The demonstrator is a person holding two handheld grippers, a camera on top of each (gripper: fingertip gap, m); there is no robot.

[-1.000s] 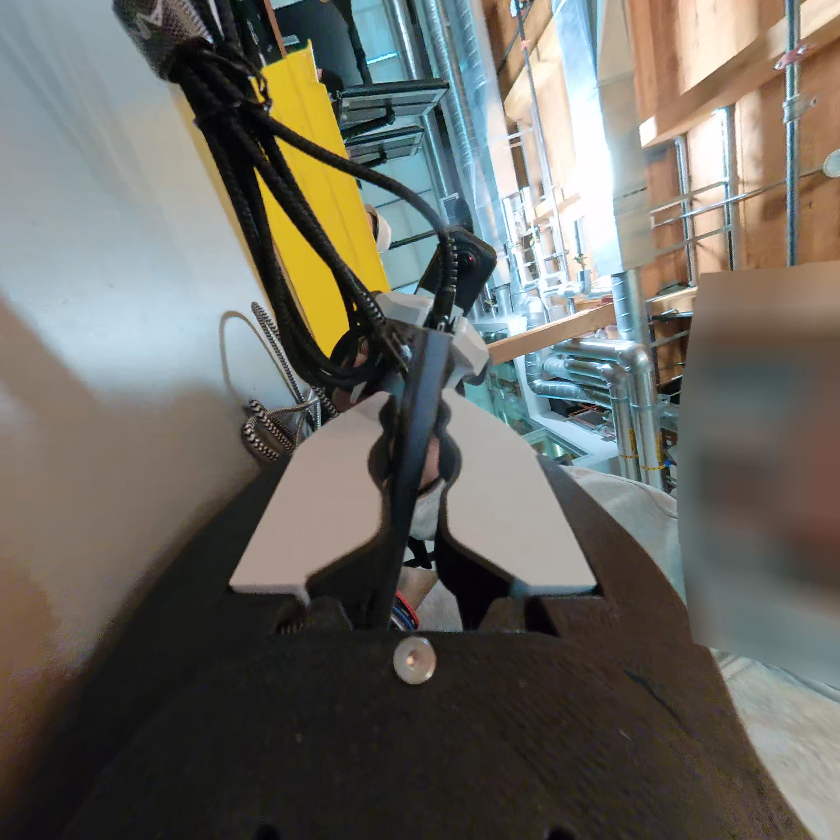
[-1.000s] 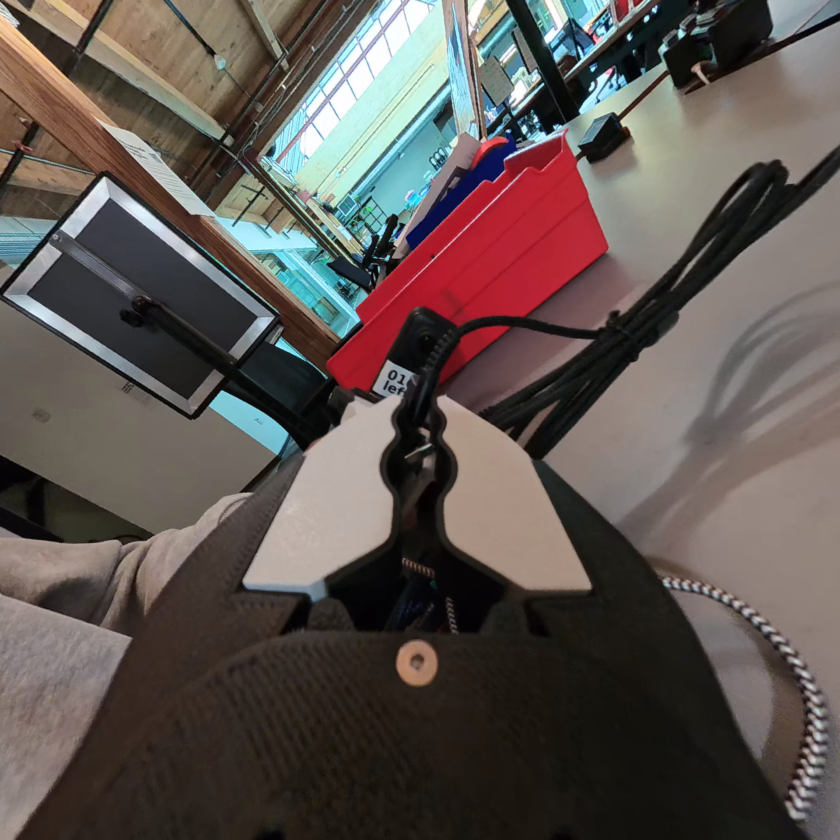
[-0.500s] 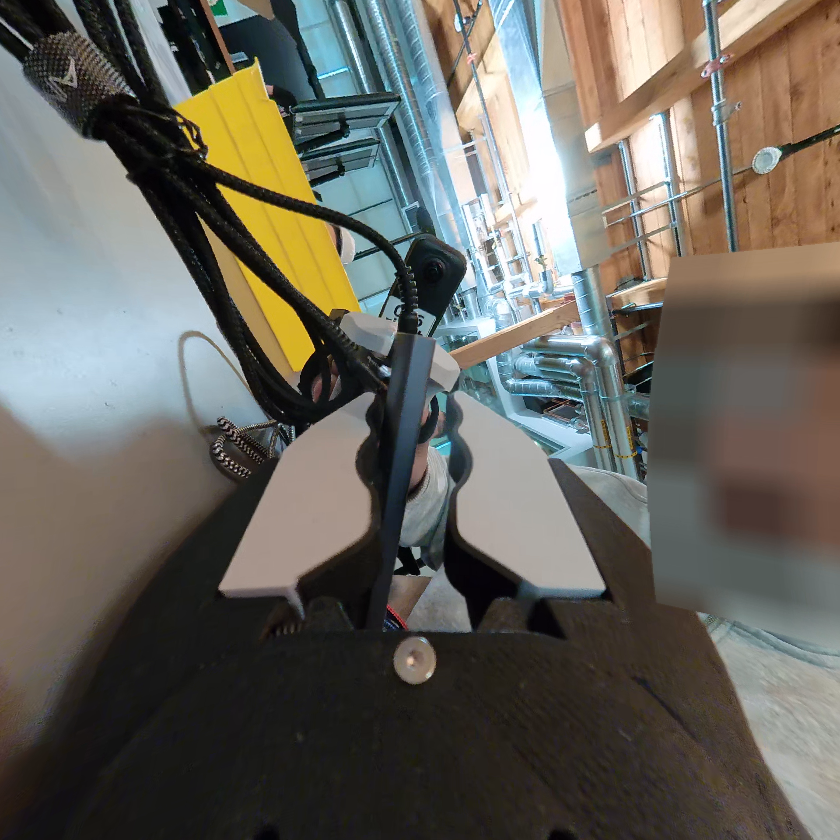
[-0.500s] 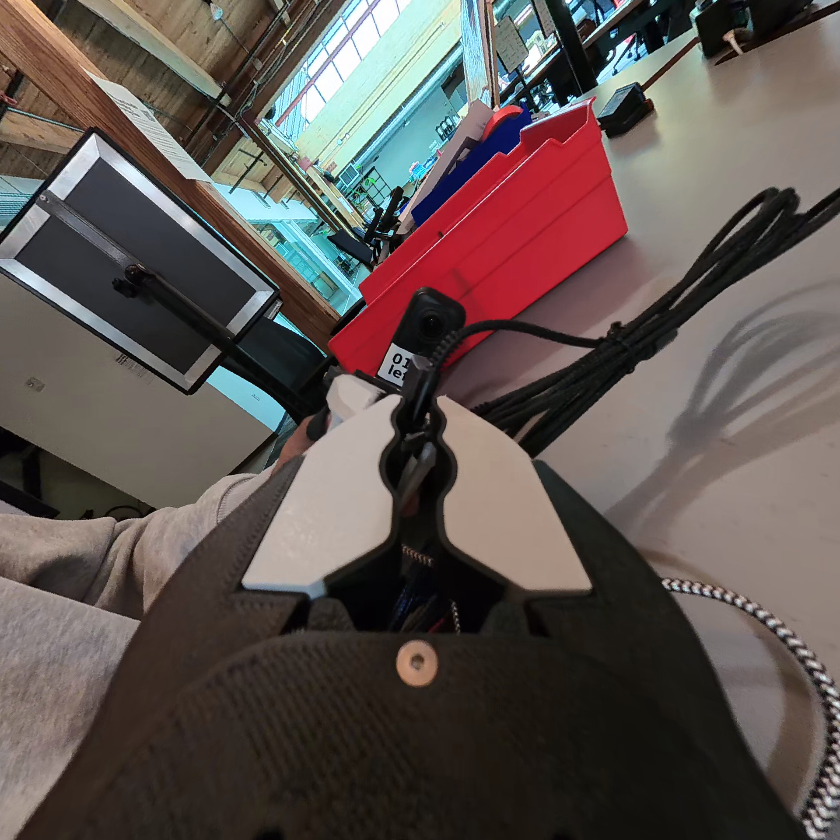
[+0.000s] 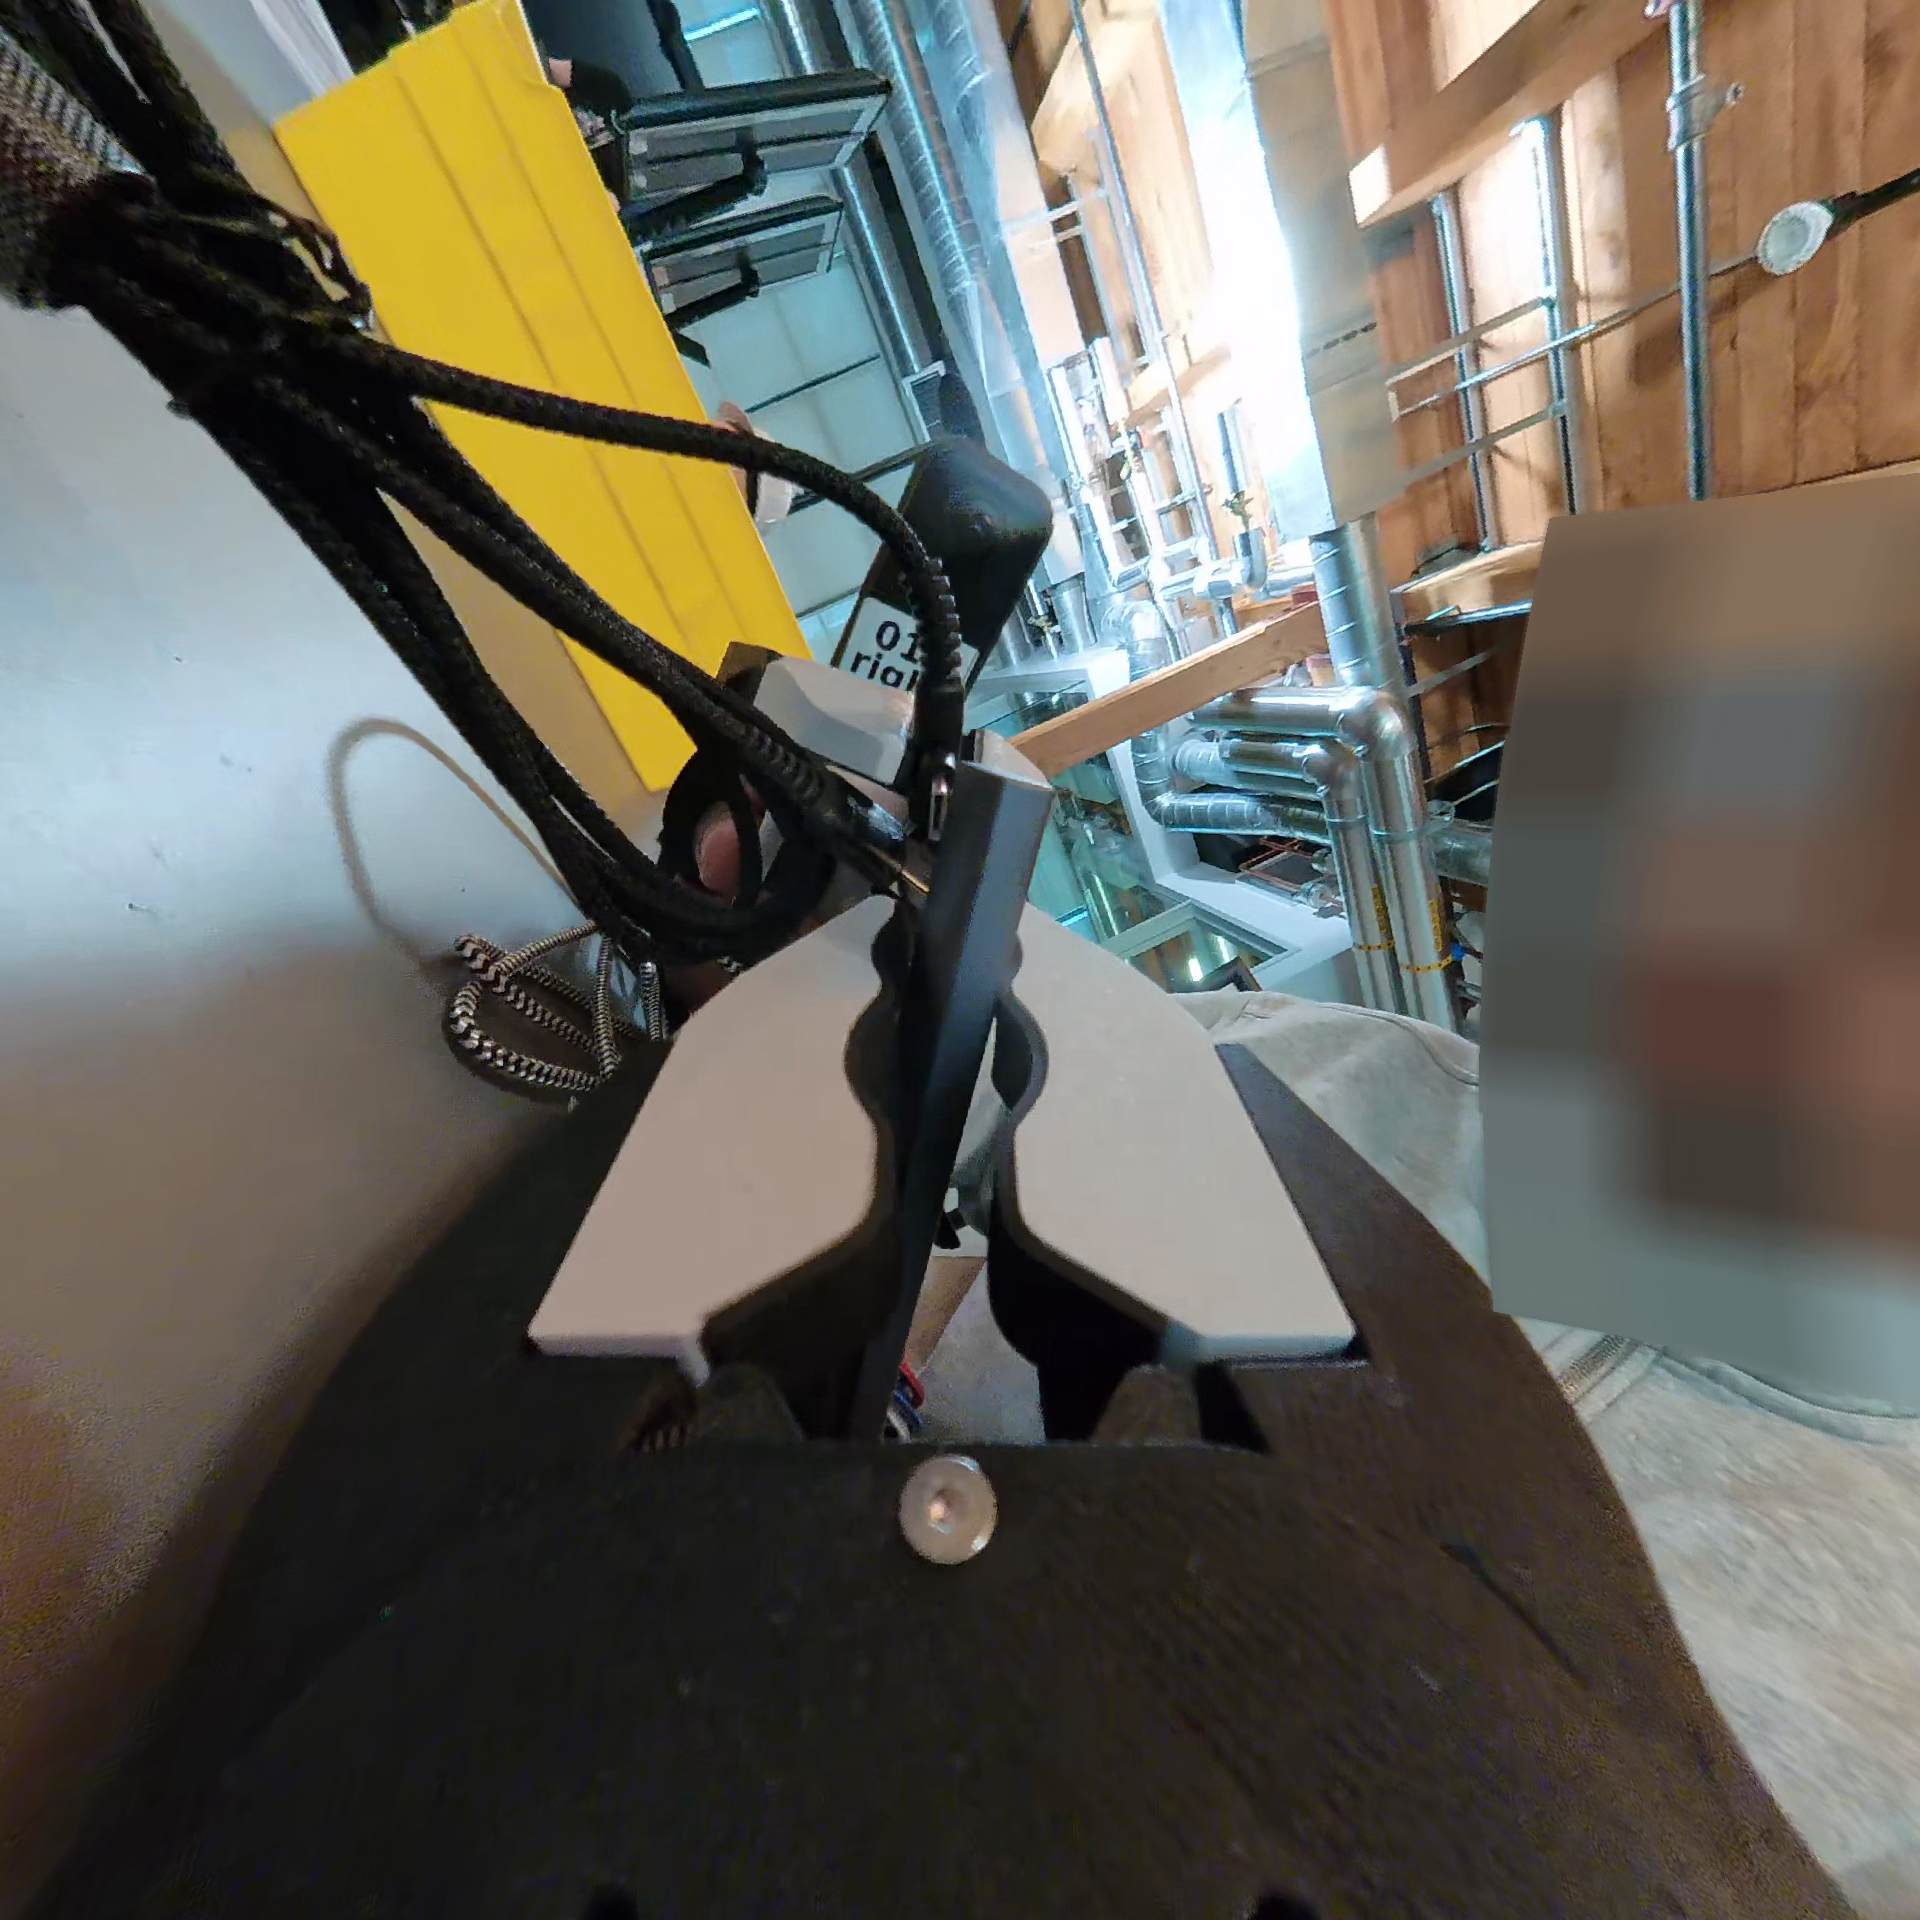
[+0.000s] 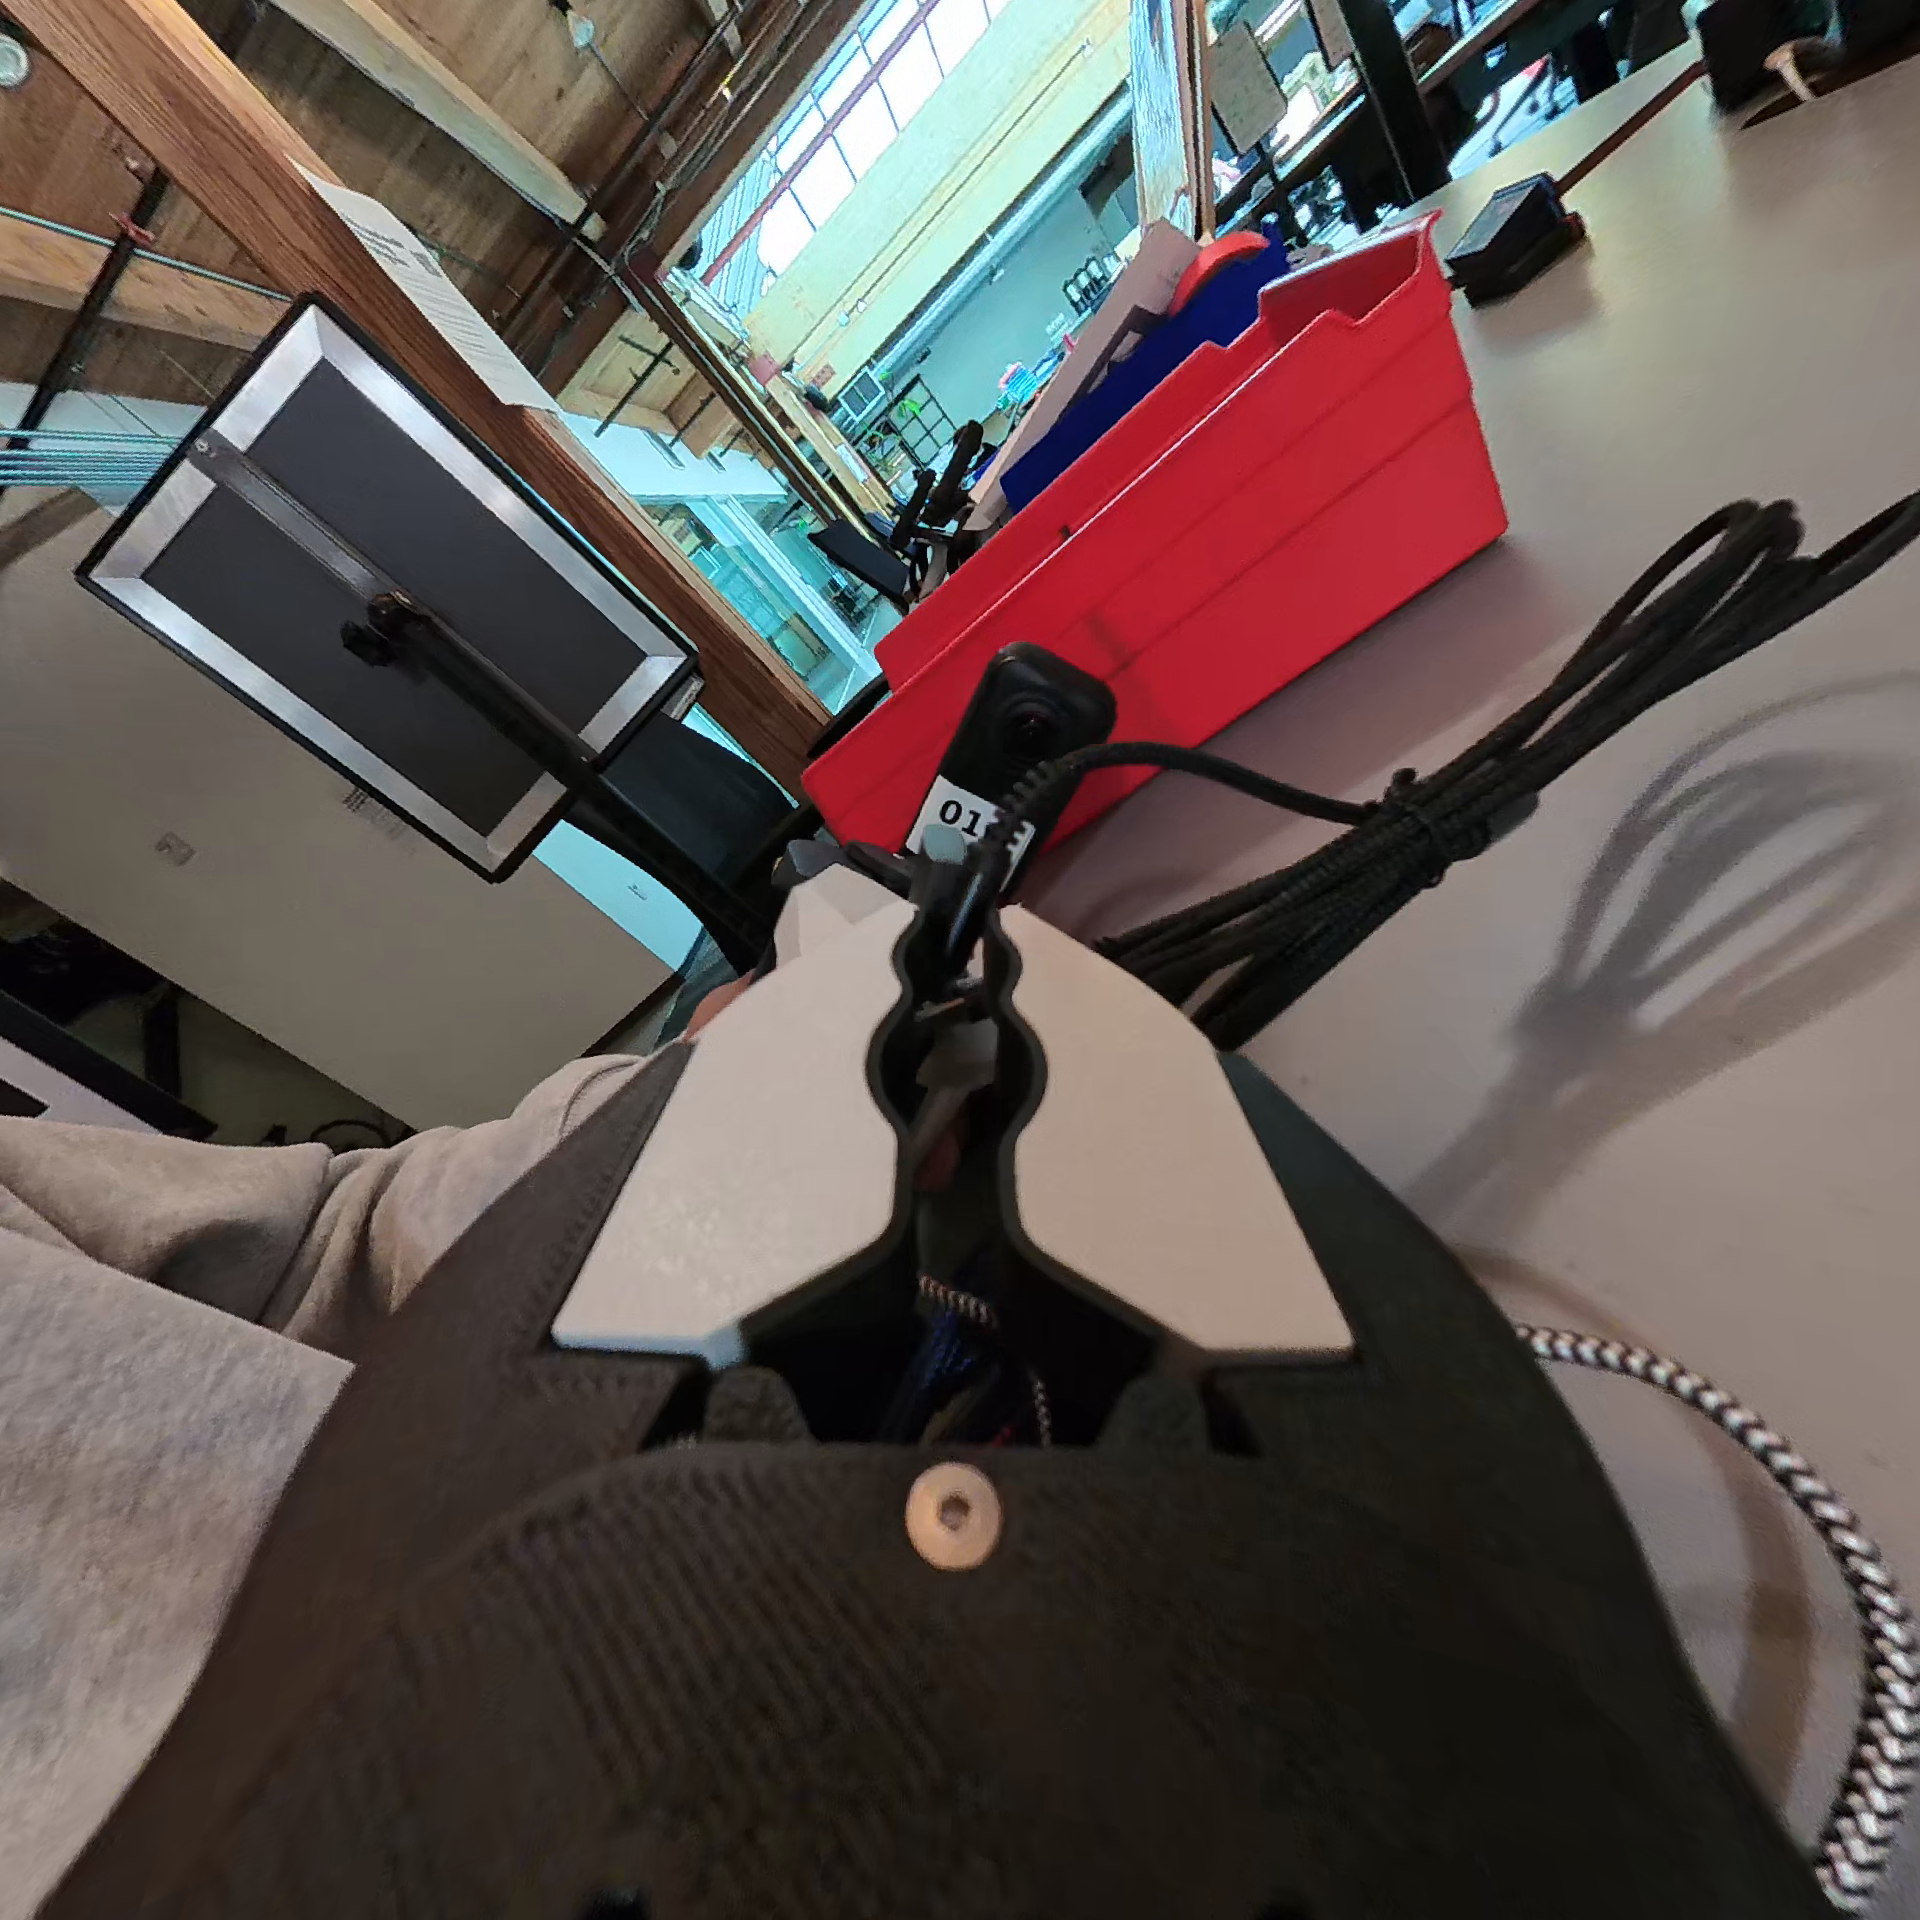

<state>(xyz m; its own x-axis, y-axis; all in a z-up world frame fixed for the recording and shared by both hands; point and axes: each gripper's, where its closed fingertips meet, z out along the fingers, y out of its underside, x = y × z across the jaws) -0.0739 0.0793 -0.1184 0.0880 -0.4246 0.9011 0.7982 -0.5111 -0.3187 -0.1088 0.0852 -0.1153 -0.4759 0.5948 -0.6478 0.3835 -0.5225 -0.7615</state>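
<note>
Workshop, timber walls, pale desk (image 6: 1714, 1091). Left hand-held gripper (image 5: 951, 935) clenched around dark bar (image 5: 935, 1122), stiff-looking, just right of black cable bundle (image 5: 436, 499). Right hand-held gripper (image 6: 956, 935) near same bundle, jaws nearly together; grip unclear.

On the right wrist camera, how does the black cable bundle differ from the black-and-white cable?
The black cable bundle is several all-black cords tied together; the black-and-white cable is one cord with a striped weave. The bundle runs off toward the upper right, past the red bin; the black-and-white cable curves close to the camera, at the lower right. Both are braided.
</note>
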